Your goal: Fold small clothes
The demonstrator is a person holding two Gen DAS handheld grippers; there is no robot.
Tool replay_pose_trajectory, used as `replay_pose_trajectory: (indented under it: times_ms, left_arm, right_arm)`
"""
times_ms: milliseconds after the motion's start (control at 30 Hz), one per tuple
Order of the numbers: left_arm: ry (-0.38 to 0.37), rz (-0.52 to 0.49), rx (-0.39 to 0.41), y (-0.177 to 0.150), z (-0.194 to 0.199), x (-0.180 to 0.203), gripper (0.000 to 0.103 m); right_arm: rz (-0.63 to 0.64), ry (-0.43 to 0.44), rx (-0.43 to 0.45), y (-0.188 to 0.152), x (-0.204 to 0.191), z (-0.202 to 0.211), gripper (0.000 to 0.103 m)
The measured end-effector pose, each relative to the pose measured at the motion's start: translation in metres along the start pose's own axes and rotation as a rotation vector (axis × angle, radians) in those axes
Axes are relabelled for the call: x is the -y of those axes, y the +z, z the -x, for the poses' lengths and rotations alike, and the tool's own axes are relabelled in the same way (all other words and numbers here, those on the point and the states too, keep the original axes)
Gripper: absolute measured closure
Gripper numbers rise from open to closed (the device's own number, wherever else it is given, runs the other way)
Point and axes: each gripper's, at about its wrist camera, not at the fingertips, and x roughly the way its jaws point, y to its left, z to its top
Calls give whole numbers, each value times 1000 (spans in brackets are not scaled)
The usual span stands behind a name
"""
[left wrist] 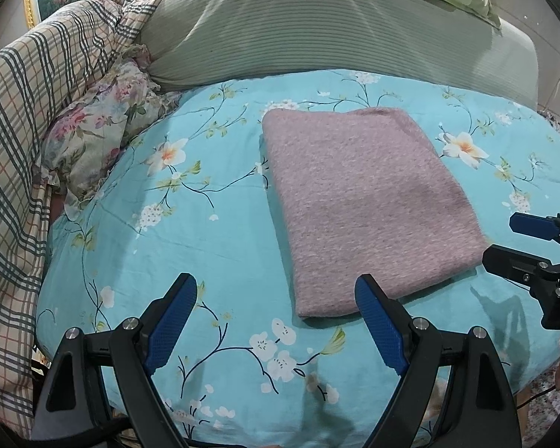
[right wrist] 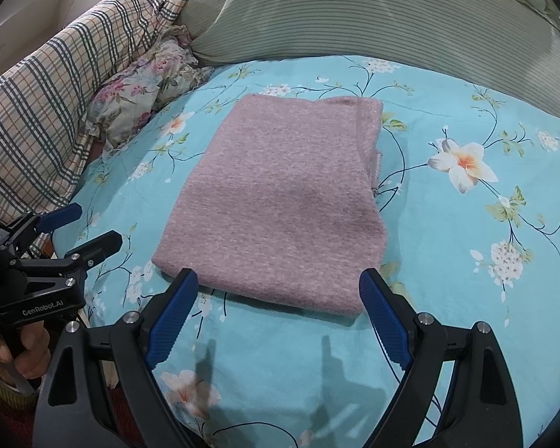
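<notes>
- Cloth (left wrist: 366, 209), pink and knitted, lay folded into a flat rectangle on the blue floral sheet (left wrist: 220, 239), near the middle of the bed.
- In the right wrist view the cloth (right wrist: 280, 205) showed stacked layers along its right edge, with a ribbed hem peeping out there.
- The left gripper (left wrist: 276, 321) hovered over the sheet at the cloth's near left corner, jaws spread wide and holding nothing; its right finger stood in front of the cloth's near edge, and whether it touched the fabric could not be told.
- The right gripper (right wrist: 280, 313) hovered at the cloth's near edge, jaws likewise spread wide and empty, the near edge lying between its two blue pads (right wrist: 171, 321).
- Seen from the left wrist, the right gripper (left wrist: 504, 246) sat just beside the cloth's near right corner, fingers apart.
- Seen from the right wrist, the left gripper (right wrist: 82, 231) sat just left of the cloth, fingers apart, with a hand (right wrist: 22, 351) gripping its handle.
- A grey ribbed pillow (left wrist: 317, 33) lay beyond the cloth at the head of the bed.
- A plaid quilt (left wrist: 26, 142) was heaped along the left side, with a floral pillow (left wrist: 97, 130) tucked against it, well apart from the cloth.
- Gripper shadows fell on the sheet near the camera.
</notes>
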Motion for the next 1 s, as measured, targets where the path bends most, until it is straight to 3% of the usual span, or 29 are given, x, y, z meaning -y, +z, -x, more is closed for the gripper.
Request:
replay_pose_trajectory:
  times_ms: [1000]
  left_arm:
    - [-5, 13, 1, -3, 2, 0, 16]
  right_arm:
    - [-2, 0, 2, -3, -9, 5, 15]
